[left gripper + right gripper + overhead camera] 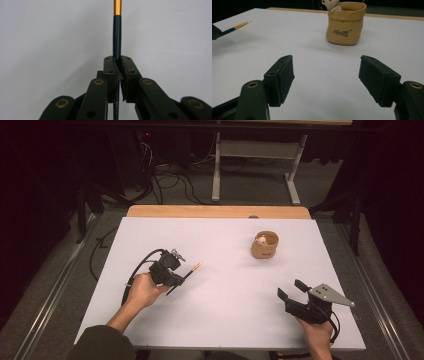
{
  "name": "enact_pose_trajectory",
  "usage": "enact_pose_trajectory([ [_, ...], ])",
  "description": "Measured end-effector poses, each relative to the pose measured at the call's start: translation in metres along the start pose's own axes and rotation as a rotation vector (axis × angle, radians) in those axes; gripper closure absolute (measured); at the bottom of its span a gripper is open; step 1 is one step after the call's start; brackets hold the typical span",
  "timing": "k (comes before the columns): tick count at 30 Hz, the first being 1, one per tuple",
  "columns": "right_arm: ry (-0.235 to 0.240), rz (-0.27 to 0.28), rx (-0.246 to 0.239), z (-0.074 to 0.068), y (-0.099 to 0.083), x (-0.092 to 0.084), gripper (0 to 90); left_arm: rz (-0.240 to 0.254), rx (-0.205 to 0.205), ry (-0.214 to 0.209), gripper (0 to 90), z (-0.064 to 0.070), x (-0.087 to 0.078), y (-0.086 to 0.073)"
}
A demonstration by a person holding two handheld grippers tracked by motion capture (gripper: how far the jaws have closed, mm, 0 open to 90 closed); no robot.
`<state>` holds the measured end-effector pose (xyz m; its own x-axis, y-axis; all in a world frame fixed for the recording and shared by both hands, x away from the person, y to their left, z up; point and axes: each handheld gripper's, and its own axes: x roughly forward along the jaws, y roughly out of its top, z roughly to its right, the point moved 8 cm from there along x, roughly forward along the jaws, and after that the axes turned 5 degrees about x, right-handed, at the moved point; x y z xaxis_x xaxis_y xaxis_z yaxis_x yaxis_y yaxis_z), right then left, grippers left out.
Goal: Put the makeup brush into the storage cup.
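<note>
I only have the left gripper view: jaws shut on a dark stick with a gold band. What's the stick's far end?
Observer: The pen ends in a gold tip pointing toward the tan pot, well short of it; the left gripper clamps its dark shaft.
Operator: Anything in the pot?
Observer: A small white figure peeks over its rim, seen from the right gripper view.
Operator: Right gripper busy?
Observer: No. The right gripper is open near the table's right front corner, nothing between its jaws.

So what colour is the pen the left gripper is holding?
The pen is dark teal with a gold band near its far end, clearest in the left gripper view.
</note>
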<state>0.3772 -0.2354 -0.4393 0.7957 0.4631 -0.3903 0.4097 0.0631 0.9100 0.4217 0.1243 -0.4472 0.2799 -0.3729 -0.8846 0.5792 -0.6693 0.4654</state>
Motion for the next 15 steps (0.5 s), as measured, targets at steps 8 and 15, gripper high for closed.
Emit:
enact_pose_trajectory([
  [8, -0.003, 0.000, -0.001, 0.000, 0.000, 0.000, 30.0, 0.040, 0.001, -0.017, 83.6, 0.006, -0.006, -0.001],
  [15, -0.003, -0.002, -0.003, 0.000, 0.000, 0.000, 30.0, 0.072, 0.007, -0.020, 83.6, 0.012, -0.010, -0.003],
])
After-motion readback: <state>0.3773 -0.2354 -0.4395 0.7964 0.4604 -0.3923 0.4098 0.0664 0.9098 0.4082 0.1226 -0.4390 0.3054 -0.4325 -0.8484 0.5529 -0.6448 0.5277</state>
